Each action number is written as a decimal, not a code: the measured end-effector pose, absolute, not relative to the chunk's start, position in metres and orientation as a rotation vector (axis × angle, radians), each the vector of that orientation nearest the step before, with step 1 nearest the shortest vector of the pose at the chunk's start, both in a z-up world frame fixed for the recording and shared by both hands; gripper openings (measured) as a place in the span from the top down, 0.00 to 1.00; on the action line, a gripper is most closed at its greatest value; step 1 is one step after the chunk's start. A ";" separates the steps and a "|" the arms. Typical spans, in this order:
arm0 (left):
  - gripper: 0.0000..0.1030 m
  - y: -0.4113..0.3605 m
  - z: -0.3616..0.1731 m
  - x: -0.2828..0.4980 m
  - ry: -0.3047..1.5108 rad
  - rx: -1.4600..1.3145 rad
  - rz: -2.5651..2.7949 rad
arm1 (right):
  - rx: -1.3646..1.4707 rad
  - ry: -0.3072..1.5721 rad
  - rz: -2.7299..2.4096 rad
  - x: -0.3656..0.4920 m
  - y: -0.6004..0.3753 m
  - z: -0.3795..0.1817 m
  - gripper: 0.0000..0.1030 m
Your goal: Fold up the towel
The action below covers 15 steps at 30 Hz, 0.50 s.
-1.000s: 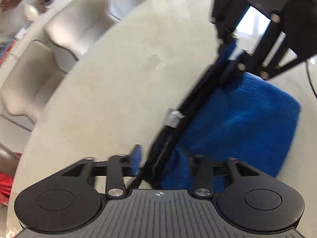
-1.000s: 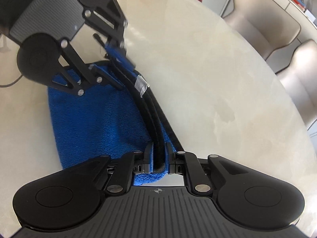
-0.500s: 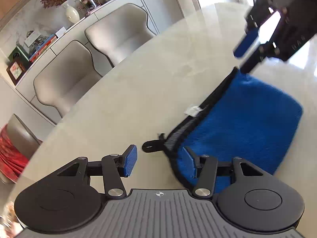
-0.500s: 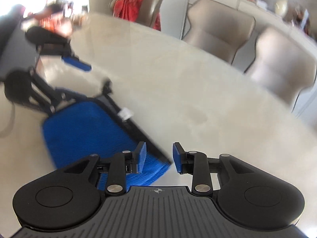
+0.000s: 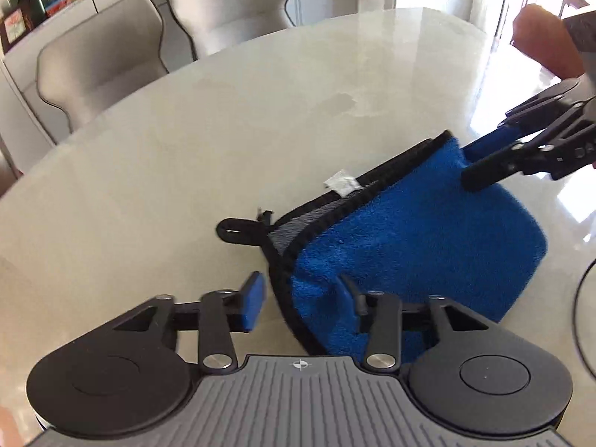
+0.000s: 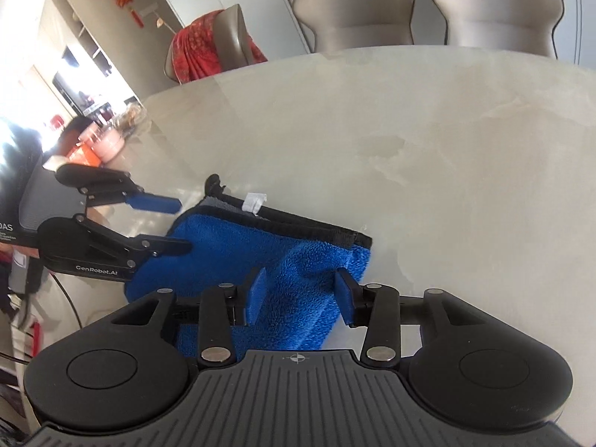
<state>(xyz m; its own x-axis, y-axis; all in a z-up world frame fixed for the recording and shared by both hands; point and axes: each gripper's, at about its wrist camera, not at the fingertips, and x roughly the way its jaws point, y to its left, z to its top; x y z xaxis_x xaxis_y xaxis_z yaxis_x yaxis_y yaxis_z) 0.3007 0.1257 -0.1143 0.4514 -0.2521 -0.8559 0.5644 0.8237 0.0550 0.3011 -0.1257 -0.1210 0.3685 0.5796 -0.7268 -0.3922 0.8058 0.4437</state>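
Observation:
A blue towel (image 5: pixel 409 238) with a black hem, a hanging loop (image 5: pixel 238 229) and a white tag (image 5: pixel 341 183) lies folded flat on the pale marble table (image 5: pixel 186 141). My left gripper (image 5: pixel 300 298) is open and empty, its jaws straddling the towel's near corner just above it. My right gripper (image 6: pixel 300 294) is open and empty above the towel (image 6: pixel 268 253) at its opposite end. Each gripper shows in the other's view: the right one (image 5: pixel 484 160) at the towel's far corner, the left one (image 6: pixel 175 223) at the towel's left end.
Two beige chairs (image 5: pixel 104 56) stand at the table's far side, and a chair draped with red cloth (image 6: pixel 208 52) stands at the left in the right wrist view. A black cable (image 5: pixel 581 316) lies on the table right of the towel.
Both grippers were shut on the towel's hemmed edge a second ago. They have let go, opened and drawn back. The towel now lies folded on the table.

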 end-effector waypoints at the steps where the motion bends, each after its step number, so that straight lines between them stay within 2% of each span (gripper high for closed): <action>1: 0.74 0.125 -0.115 0.300 0.971 0.370 -0.513 | 0.227 1.014 0.626 0.301 -0.128 -0.122 0.60; 5: 0.79 0.126 -0.114 0.298 0.966 0.375 -0.510 | 0.227 0.991 0.577 0.304 -0.130 -0.122 0.61; 8: 0.79 0.128 -0.114 0.297 0.973 0.361 -0.509 | 0.259 1.005 0.570 0.308 -0.132 -0.126 0.58; 10: 0.82 0.129 -0.113 0.300 0.974 0.347 -0.505 | 0.269 1.017 0.552 0.311 -0.132 -0.130 0.52; 12: 0.87 0.130 -0.110 0.299 0.965 0.337 -0.503 | 0.283 1.022 0.562 0.312 -0.131 -0.134 0.52; 14: 0.91 0.132 -0.106 0.299 0.952 0.334 -0.499 | 0.286 1.004 0.594 0.311 -0.129 -0.134 0.61; 15: 0.92 0.132 -0.104 0.300 0.943 0.330 -0.501 | 0.278 0.985 0.610 0.310 -0.127 -0.133 0.74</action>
<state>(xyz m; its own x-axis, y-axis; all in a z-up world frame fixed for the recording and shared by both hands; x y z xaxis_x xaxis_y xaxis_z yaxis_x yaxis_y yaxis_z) 0.3003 0.1318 -0.1045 0.4867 -0.2628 -0.8331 0.5427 0.8383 0.0526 0.3097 -0.1271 -0.1327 0.4043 0.5971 -0.6928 -0.3539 0.8006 0.4835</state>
